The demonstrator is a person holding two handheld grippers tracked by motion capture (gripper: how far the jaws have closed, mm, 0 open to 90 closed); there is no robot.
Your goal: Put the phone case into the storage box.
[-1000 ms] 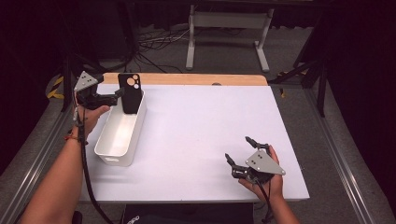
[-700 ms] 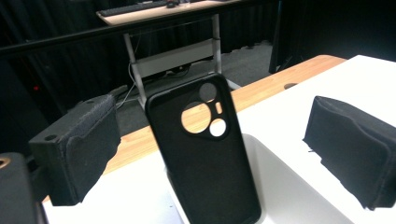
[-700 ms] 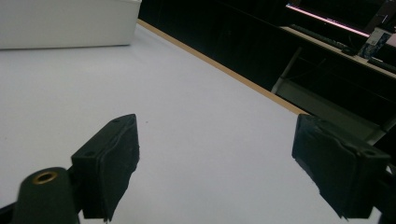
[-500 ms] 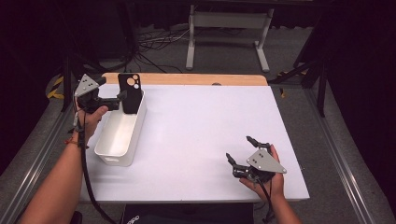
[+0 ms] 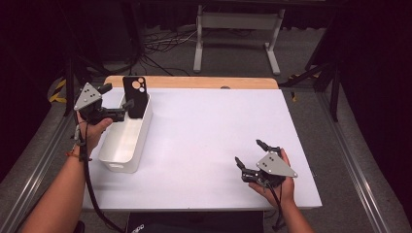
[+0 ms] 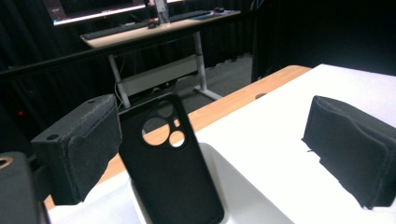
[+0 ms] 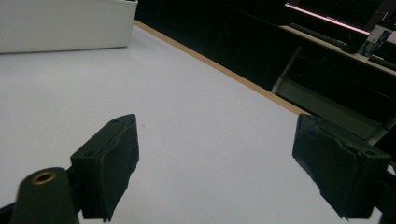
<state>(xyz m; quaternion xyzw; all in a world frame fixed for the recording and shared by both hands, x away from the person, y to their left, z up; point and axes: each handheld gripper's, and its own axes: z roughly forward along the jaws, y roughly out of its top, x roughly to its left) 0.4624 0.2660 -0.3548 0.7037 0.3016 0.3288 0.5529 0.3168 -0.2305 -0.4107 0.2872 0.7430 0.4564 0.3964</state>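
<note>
A black phone case [image 5: 134, 97] with round camera holes stands tilted at the far end of a white bin [image 5: 144, 130] on the table's left side. My left gripper [image 5: 118, 95] is open, one jaw on each side of the case. In the left gripper view the case [image 6: 170, 172] rises out of the bin [image 6: 243, 191] close to the left jaw of the gripper [image 6: 212, 140], with a wide gap to the right jaw. My right gripper [image 5: 247, 151] is open and holds nothing near the front right of the table; its jaws [image 7: 215, 158] frame bare table.
The white table [image 5: 204, 131] has a wooden strip [image 5: 194, 81] along its far edge. Beyond it stand a grey desk frame [image 5: 238, 24] and floor cables [image 5: 160, 41]. The bin [image 7: 65, 23] lies far off in the right gripper view.
My left gripper's jaws have spread apart around the phone case, which has settled a little lower in the bin's far end. The right gripper has stayed put.
</note>
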